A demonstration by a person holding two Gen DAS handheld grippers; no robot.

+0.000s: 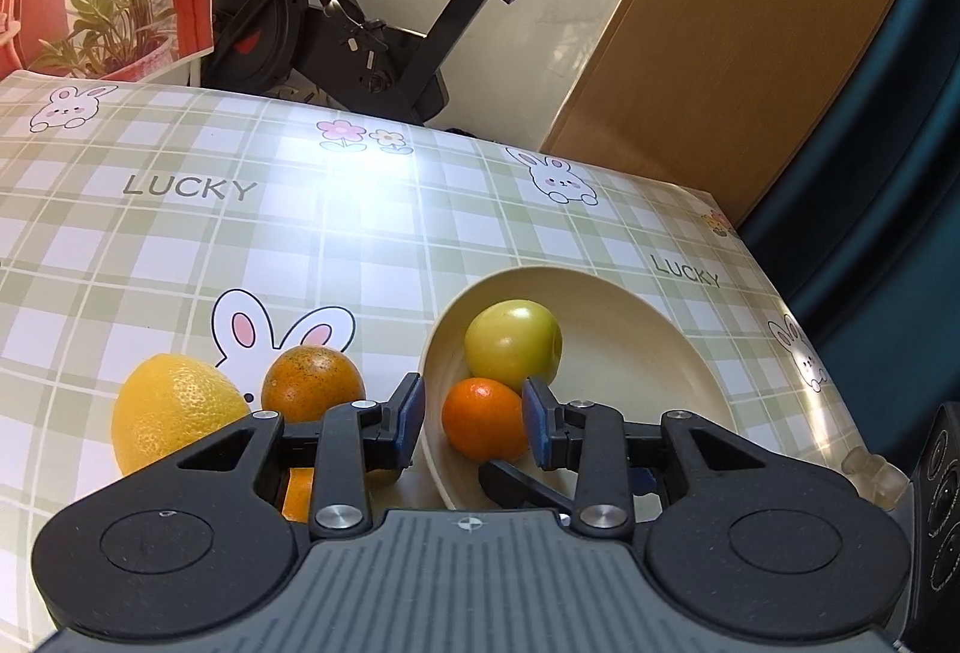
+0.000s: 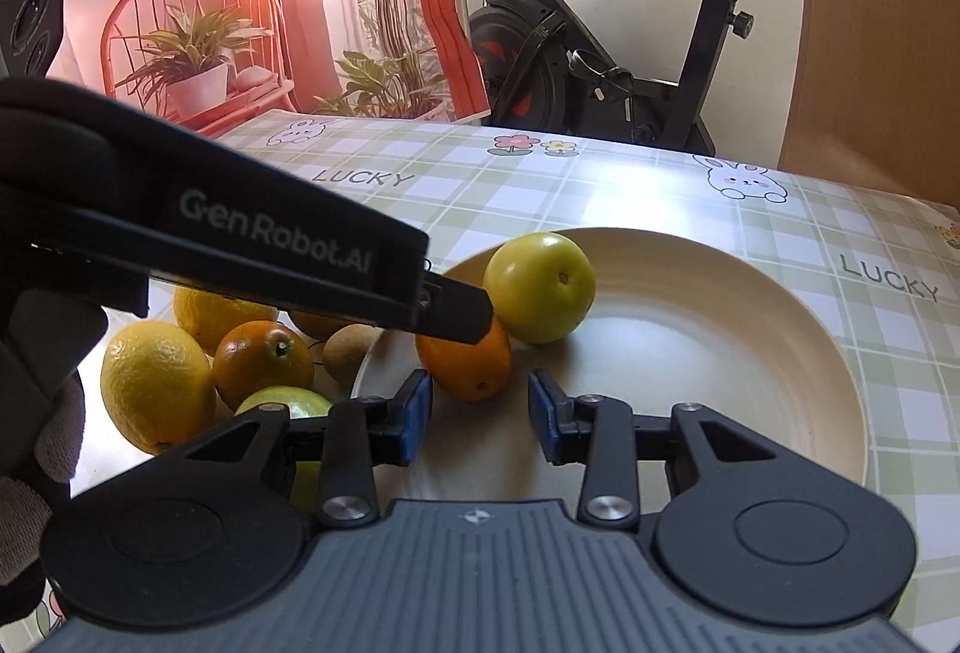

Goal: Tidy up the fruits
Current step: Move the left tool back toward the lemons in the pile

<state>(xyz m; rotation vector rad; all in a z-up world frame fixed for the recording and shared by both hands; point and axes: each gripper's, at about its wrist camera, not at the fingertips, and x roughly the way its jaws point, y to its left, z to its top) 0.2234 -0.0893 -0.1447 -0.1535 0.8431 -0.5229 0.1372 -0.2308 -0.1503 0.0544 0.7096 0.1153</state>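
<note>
Left gripper [image 1: 474, 422]: jaws spread, small orange [image 1: 483, 419] sits between the blue pads, gap showing on both sides, not pinched. From the right wrist view its body reads "GenRobot.AI" and its finger tip overlaps that orange. Right gripper [image 2: 480, 416]: spread, nothing between the pads, over the near rim of the plate [image 2: 720, 353].

Cream plate holds the small orange, smooth and bright, touching a yellow-green apple [image 1: 513, 338] behind it, both at the plate's left edge. Just off that edge on the tablecloth [image 1: 180, 233]: two lemons [image 2: 156, 383], a speckled orange [image 1: 312, 383], another orange [image 2: 261, 362], a brownish fruit [image 2: 348, 347], a green fruit [image 2: 288, 401]. Cloth is green plaid, bunnies, printed "LUCKY". Exercise bike [image 1: 360, 5] beyond the far edge.
</note>
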